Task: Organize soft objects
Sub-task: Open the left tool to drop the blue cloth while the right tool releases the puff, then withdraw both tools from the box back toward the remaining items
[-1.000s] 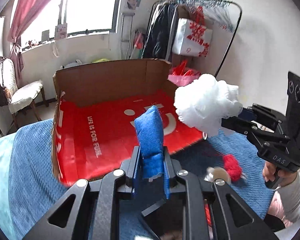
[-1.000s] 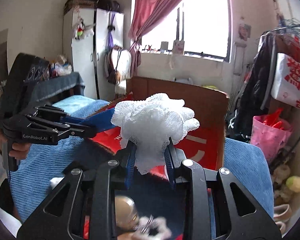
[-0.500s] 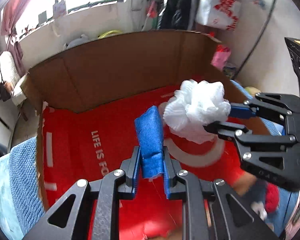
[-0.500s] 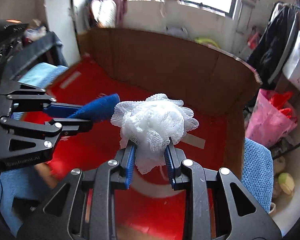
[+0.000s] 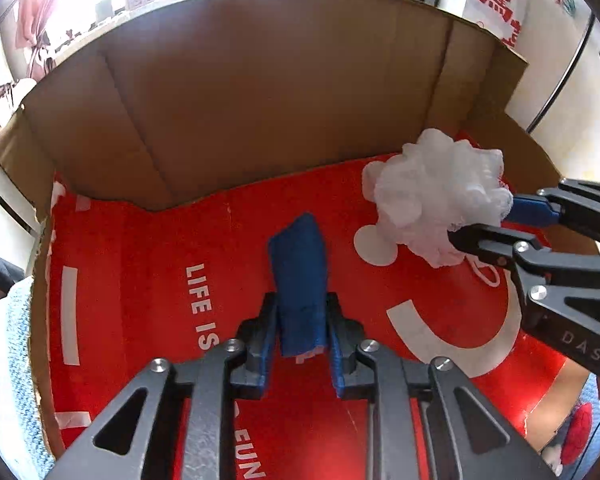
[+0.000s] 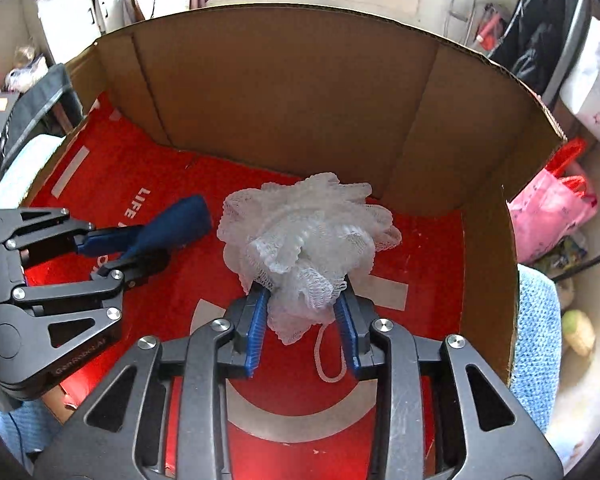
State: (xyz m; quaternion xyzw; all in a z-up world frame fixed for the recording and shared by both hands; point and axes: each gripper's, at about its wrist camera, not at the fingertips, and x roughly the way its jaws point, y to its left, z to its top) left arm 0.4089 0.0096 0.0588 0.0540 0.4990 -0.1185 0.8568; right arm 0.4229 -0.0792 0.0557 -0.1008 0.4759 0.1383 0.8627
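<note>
My left gripper (image 5: 302, 320) is shut on a blue sponge (image 5: 300, 268), held inside the cardboard box (image 5: 260, 92) above its red floor. My right gripper (image 6: 304, 312) is shut on a white mesh bath pouf (image 6: 304, 232), also inside the box, to the right of the sponge. The pouf's white cord loop (image 6: 328, 360) hangs below it. The pouf also shows in the left wrist view (image 5: 436, 196), and the sponge in the right wrist view (image 6: 176, 224). Both objects are held just above the floor; contact cannot be told.
The box has tall brown walls at the back and sides (image 6: 488, 280). It sits on a blue knitted blanket (image 6: 536, 340). A red fluffy object (image 5: 578, 432) lies outside the box at right. A pink bag (image 6: 552, 208) stands on the floor beyond.
Both grippers have moved forward and down into the box with their objects, from outside its front edge to low over the red floor.
</note>
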